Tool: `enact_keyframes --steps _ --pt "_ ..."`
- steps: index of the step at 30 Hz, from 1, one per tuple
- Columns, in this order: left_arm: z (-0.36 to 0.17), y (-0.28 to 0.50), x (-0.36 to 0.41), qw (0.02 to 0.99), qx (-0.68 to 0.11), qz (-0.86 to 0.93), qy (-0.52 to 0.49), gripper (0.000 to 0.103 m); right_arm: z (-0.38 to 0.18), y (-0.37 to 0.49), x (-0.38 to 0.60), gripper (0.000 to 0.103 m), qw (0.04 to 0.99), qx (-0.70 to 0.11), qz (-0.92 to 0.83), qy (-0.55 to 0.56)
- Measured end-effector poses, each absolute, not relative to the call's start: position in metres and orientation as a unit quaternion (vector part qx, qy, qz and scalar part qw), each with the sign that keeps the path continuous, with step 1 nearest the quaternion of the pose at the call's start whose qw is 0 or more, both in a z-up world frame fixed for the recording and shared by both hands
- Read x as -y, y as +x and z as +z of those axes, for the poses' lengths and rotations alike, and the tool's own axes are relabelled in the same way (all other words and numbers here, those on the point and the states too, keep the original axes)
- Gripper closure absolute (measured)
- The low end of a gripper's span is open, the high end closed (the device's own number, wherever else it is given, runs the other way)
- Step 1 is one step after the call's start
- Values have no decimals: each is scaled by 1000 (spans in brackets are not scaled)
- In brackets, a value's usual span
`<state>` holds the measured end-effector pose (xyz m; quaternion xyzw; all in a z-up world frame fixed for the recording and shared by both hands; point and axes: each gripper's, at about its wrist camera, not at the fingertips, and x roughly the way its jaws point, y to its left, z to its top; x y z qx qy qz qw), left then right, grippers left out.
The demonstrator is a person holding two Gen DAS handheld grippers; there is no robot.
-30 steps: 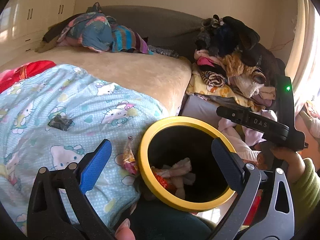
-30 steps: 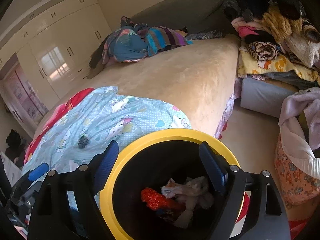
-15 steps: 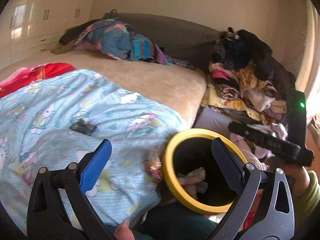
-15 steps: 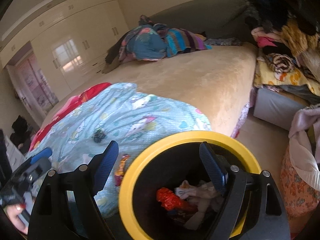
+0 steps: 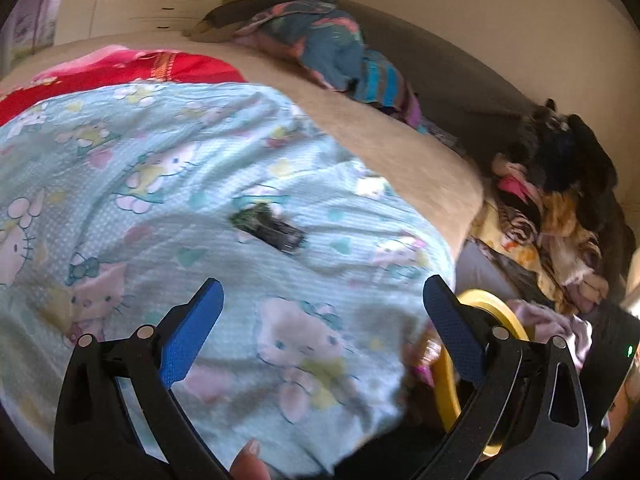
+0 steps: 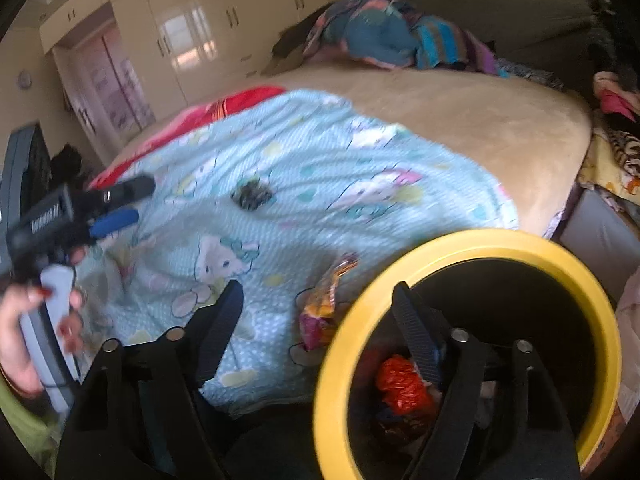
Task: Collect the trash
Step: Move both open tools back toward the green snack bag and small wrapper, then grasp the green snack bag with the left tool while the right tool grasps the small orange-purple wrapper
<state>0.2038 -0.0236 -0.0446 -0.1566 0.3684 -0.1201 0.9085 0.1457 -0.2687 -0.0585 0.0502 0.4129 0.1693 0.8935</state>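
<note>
Both grippers swung from over the bin (image 6: pixel 472 248) toward the blanket (image 5: pixel 200 184). Left gripper (image 5: pixel 320 304) open, empty. Right gripper (image 6: pixel 320 312) open, empty, jaws just narrowing. 2 pieces remain: dark wrapper (image 5: pixel 268 228) mid-blanket, colourful wrapper (image 6: pixel 324 304) beside bin rim.

The left gripper (image 5: pixel 320 312) hangs over a cartoon-print blanket (image 5: pixel 160 184), jaws apart and empty. A dark wrapper (image 5: pixel 268 228) lies ahead. The yellow-rimmed bin (image 5: pixel 490 304) sits right.

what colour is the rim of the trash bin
Yellow, around a black inside; the trash bin rim shows best in the right wrist view.
</note>
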Motion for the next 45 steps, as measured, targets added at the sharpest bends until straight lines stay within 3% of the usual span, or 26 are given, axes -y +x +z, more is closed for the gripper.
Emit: enact_keyframes --steps 8,12,17,20,24,29,31,33,34,37,45 --pt "-77 247 13 895 -396 -113 -174 11 -85 174 248 50 877 -446 172 53" --pt "-97 270 12 882 -415 -113 -194 20 -96 186 243 57 870 -460 169 60" --pt "-121 295 8 858 -429 -116 -258 32 -106 195 242 86 866 -463 170 79" --pt "-124 307 9 854 -426 -114 -275 34 -106 195 241 94 868 -457 178 81" --pt "-129 322 14 852 -435 -101 -274 37 -103 191 243 97 869 -447 189 95" --pt "-136 335 28 857 -457 -74 -227 51 -96 186 247 98 872 -434 196 112" --pt "-137 341 34 856 -463 -78 -217 67 -93 183 248 98 874 -428 196 117" --pt "-138 346 39 854 -473 -77 -204 76 -91 182 249 98 876 -426 195 119" --pt "-136 348 43 854 -475 -82 -197 88 -90 181 250 100 876 -424 195 120" --pt "-129 347 50 858 -469 -98 -184 98 -84 177 257 101 881 -414 191 127" --pt "-89 297 76 879 -416 -165 -166 98 -62 166 279 102 896 -380 179 142"
